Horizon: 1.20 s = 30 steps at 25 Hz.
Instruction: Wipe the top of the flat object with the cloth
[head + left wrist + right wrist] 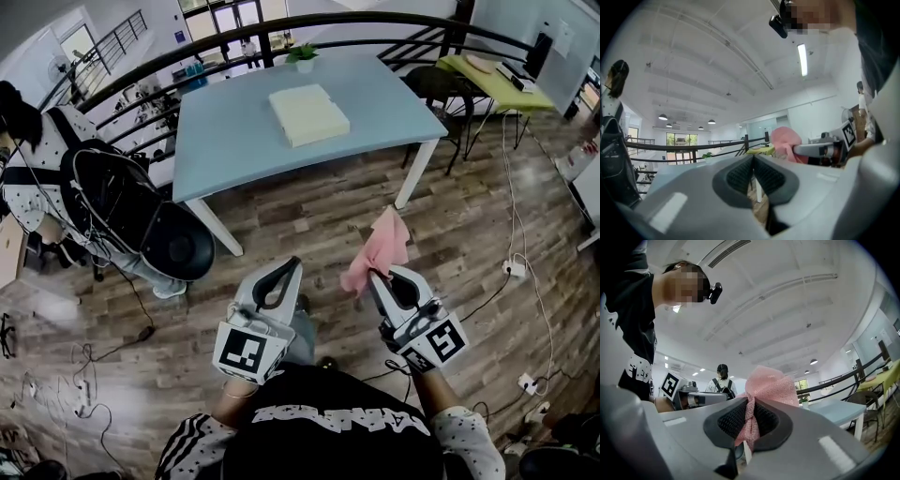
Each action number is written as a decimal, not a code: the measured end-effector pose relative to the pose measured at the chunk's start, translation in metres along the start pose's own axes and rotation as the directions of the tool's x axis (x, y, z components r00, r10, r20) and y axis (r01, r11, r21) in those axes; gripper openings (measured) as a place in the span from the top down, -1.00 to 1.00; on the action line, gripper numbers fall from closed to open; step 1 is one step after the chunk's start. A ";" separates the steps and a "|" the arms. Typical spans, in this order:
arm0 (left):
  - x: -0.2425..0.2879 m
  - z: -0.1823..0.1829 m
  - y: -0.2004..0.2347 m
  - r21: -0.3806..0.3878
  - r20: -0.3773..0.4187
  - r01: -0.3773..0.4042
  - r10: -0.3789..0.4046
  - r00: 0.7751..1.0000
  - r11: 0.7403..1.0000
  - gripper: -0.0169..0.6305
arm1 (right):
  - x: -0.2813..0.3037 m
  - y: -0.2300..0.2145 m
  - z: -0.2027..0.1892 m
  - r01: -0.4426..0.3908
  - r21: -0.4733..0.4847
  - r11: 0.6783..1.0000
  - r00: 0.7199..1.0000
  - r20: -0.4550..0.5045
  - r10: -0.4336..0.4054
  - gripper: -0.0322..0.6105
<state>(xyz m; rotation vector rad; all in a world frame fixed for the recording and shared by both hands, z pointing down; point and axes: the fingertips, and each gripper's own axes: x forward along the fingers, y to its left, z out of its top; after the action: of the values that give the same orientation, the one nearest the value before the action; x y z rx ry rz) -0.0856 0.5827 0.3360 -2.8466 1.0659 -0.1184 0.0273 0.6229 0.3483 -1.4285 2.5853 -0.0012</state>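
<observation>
A flat cream slab [308, 113] lies on the far half of the light blue table [225, 141]. My right gripper [375, 276] is shut on a pink cloth [380, 248], held over the wooden floor well short of the table; the cloth [764, 390] bunches up above the jaws in the right gripper view. My left gripper [292, 265] hovers beside it with jaws shut and nothing between them. In the left gripper view the left gripper [753, 159] points up and across toward the pink cloth [786, 143].
A person with a backpack [56, 178] stands at the left by a black chair [178, 244]. A curved dark railing [281, 28] runs behind the table. A small plant [302, 56] sits at the table's far edge. Cables and a power strip [516, 270] lie on the floor at right.
</observation>
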 end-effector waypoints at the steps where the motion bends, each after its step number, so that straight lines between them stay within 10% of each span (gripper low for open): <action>1: 0.006 -0.001 0.003 -0.003 0.004 0.006 -0.006 1.000 1.000 0.95 | 0.003 -0.005 -0.001 0.006 -0.008 1.000 1.000 0.001 -0.006 0.83; 30: 0.174 -0.013 0.178 -0.058 0.028 0.061 -0.059 0.998 0.996 0.95 | 0.204 -0.131 -0.013 0.031 -0.060 0.998 0.998 -0.056 -0.035 0.83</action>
<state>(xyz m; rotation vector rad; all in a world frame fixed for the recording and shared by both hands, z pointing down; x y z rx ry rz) -0.0721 0.3336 0.3341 -2.9248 0.9957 -0.0550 0.0294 0.3800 0.3397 -1.5126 2.6276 0.0310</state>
